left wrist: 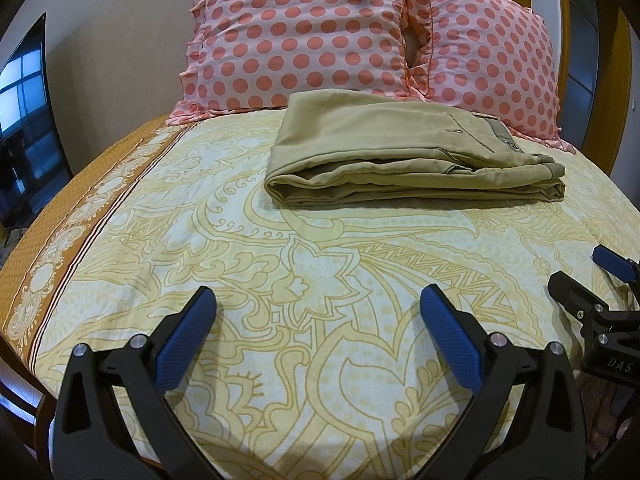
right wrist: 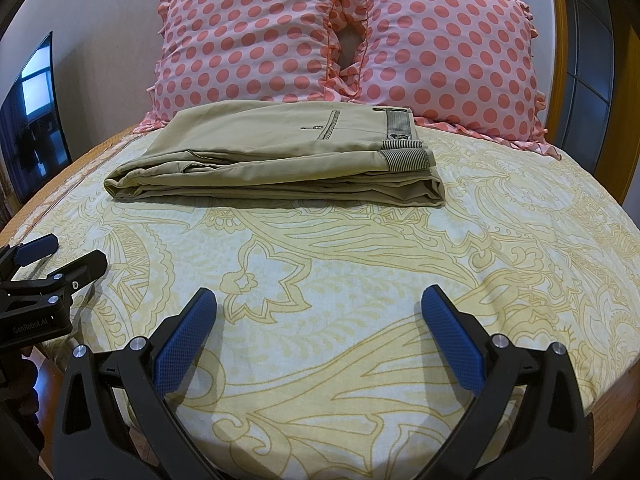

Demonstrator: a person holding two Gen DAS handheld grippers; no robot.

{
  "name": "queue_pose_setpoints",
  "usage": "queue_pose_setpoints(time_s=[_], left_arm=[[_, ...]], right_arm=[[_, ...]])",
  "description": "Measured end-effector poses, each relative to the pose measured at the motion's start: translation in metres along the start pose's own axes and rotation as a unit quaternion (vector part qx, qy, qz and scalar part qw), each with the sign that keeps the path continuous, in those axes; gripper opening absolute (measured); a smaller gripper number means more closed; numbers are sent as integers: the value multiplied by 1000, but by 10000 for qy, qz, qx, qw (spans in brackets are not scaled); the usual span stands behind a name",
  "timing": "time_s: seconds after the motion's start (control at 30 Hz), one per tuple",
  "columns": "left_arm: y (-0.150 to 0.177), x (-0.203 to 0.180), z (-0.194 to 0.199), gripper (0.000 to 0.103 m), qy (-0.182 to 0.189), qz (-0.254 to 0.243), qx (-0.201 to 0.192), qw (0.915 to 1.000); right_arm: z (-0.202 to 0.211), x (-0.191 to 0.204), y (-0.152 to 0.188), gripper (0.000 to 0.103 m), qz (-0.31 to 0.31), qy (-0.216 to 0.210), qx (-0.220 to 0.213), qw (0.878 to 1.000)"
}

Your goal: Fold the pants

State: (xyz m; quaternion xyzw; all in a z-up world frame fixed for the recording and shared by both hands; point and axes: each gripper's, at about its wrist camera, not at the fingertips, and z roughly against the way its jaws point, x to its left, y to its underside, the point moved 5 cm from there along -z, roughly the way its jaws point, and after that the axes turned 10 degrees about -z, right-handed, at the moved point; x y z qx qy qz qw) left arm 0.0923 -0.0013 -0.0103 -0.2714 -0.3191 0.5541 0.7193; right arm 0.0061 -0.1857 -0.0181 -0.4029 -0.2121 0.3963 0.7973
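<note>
The khaki pants lie folded into a flat rectangular stack on the bed, just in front of the pillows; they also show in the right wrist view, waistband to the right. My left gripper is open and empty, held over the patterned bedspread well short of the pants. My right gripper is open and empty too, equally far back. The right gripper also shows at the right edge of the left wrist view, and the left gripper at the left edge of the right wrist view.
Two pink polka-dot pillows stand against the wall behind the pants. The yellow patterned bedspread covers the bed, with an orange border at the left. A dark TV screen is at the far left. A wooden frame is at the right.
</note>
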Motion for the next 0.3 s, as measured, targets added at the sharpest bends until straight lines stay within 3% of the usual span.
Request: queue_pose_setpoints(time_s=[0.3], left_arm=[[0, -1, 0, 101, -6, 14, -8, 10000]], right_arm=[[0, 0, 0, 102, 2, -2, -1, 10000]])
